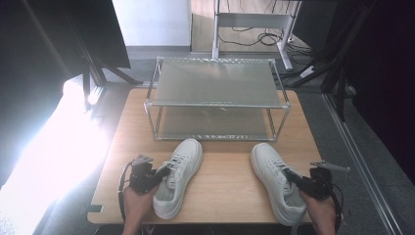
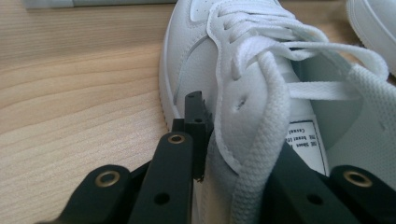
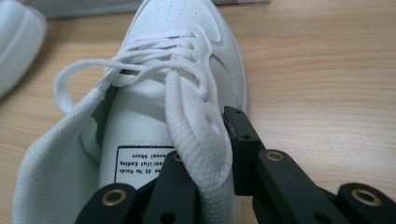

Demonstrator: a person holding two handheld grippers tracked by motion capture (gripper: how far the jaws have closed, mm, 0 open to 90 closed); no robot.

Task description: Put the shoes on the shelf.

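Two white lace-up sneakers lie on the wooden table (image 1: pixel 225 183), toes pointing toward the rack. My left gripper (image 1: pixel 164 172) is shut on the outer side wall of the left sneaker (image 1: pixel 185 155) near its collar. In the left gripper view, one jaw is outside the left sneaker (image 2: pixel 243 60) and the other inside its opening, so the left gripper (image 2: pixel 233 158) clamps the wall and a lace. My right gripper (image 1: pixel 292 177) is likewise shut on the right sneaker (image 1: pixel 270 165). The right gripper (image 3: pixel 205 158) pinches the collar wall of the right sneaker (image 3: pixel 177 28), with one jaw inside.
A two-shelf metal rack (image 1: pixel 215 81) stands at the table's far edge, both shelves bare. Bare wood lies between the sneakers and in front of the rack. Strong glare washes out the floor at the left. Dark stands and cables surround the table.
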